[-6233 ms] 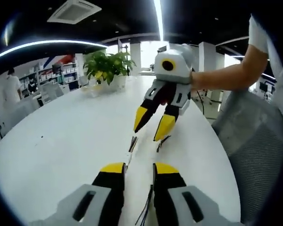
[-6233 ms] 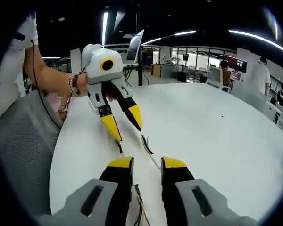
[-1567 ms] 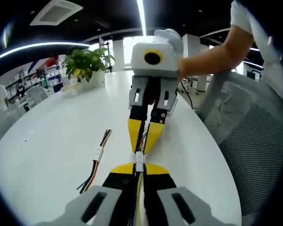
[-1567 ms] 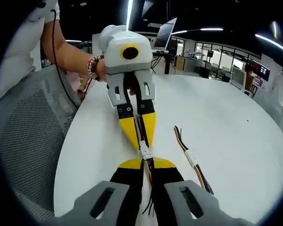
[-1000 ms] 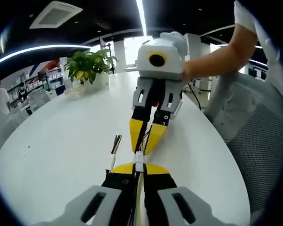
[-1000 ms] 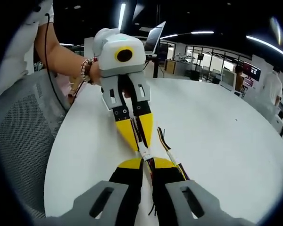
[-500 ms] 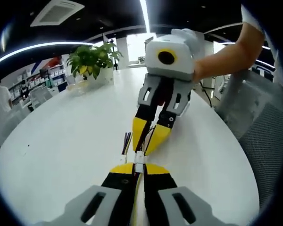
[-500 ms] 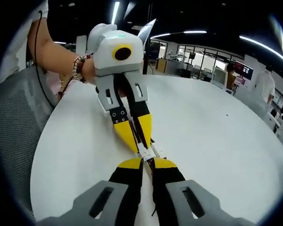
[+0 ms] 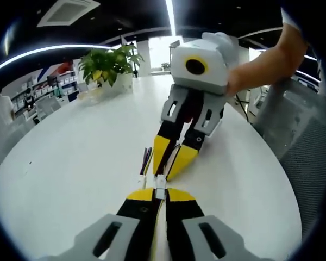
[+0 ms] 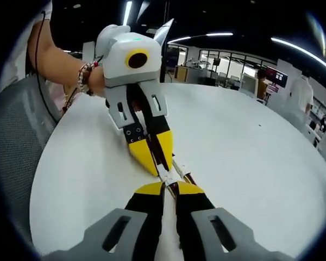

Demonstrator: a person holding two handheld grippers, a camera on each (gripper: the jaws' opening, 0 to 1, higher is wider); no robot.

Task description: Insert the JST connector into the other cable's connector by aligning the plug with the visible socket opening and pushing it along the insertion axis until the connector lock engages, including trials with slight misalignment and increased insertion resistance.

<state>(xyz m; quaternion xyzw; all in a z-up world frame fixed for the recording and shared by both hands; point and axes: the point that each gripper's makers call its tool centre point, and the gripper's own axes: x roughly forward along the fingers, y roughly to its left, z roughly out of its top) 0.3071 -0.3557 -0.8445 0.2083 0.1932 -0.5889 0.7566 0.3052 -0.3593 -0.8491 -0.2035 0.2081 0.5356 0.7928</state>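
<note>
Left gripper (image 9: 159,194) clamped on its cable, white JST connector (image 9: 160,183) just beyond its tips. Right gripper (image 9: 174,157) meets the connector from the far side, clamped on the other cable. Beside the connector, a spare cable (image 9: 145,161) lies on the white table (image 9: 70,152); potted plant (image 9: 111,62) far behind.

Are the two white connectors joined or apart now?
Joined, it seems: the white connectors sit end to end, no gap visible, between left tool and right tool. Lock engagement: cannot tell.
</note>
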